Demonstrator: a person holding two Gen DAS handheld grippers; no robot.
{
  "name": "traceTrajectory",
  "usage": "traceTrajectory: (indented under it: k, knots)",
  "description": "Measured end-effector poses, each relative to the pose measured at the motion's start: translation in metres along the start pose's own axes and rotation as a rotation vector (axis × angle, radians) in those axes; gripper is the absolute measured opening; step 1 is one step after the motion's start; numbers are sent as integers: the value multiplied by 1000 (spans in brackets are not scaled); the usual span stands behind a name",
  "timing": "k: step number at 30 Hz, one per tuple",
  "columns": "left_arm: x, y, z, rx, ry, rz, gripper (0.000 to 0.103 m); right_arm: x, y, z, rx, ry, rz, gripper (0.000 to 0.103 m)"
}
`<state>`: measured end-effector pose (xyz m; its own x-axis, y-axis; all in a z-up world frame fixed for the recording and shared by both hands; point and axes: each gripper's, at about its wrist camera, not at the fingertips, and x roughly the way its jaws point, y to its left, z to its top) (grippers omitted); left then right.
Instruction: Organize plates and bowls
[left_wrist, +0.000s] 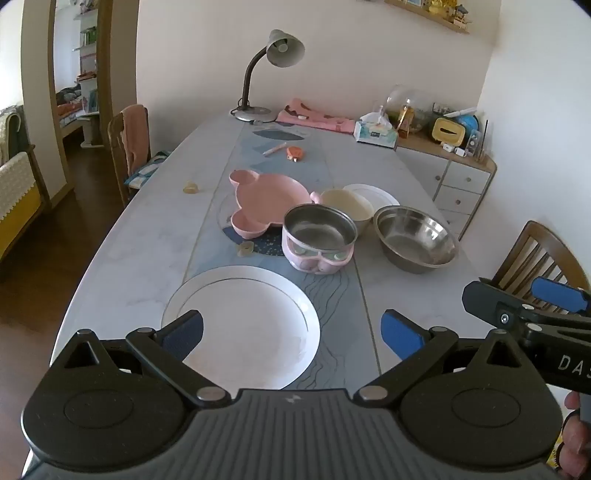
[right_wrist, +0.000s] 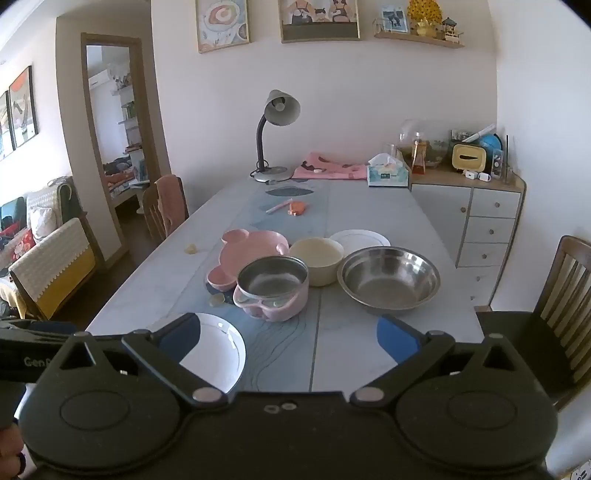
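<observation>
hovering: left gripper (left_wrist: 291, 332) and right gripper (right_wrist: 288, 338) both above the near edge of the table (left_wrist: 147, 221), nothing touched yet.
risk, steel bowl: large steel bowl (right_wrist: 390, 280) at 1 o'clock of the right gripper; thin flared rim and smooth wall, likely to slip out of a shallow pinch or ring against the cream bowl (right_wrist: 317, 258) just beside it at its 9 o'clock.
risk, large plate: big white plate (left_wrist: 242, 325) directly under the left gripper, low and flat; fingers coming down steeply could skid off the rim or push it toward the table edge at 6 o'clock.
risk, pink plate: bear-shaped pink plate (left_wrist: 266, 199) at 12 o'clock, apparently touching the pink-cased steel bowl (left_wrist: 317, 236) at its 4 o'clock; dragging either could well shift the other.
risk, small plate: small white plate (right_wrist: 360, 238) half hidden behind the cream bowl, hard to reach before that bowl is lifted away.
risk, collision: right gripper seen at 3 o'clock of the left wrist view, close alongside; crossing reaches could knock together.
pose, left: tilted well downward over the big white plate, fingers (left_wrist: 400, 334) spread to the widest, holding nothing.
pose, right: tilted down less steeply, aimed at the cluster of bowls, fingers (right_wrist: 397, 338) spread wide, empty.
</observation>
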<state>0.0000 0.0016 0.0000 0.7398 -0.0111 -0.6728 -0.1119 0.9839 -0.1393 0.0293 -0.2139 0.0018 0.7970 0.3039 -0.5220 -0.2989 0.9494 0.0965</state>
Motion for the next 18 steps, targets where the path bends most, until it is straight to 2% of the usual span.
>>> traceTrajectory:
  k: [18]
  knots:
    - [-10, 2, 1, -5, -39, 16, 103, -2, 0, 0, 3, -14, 9, 101]
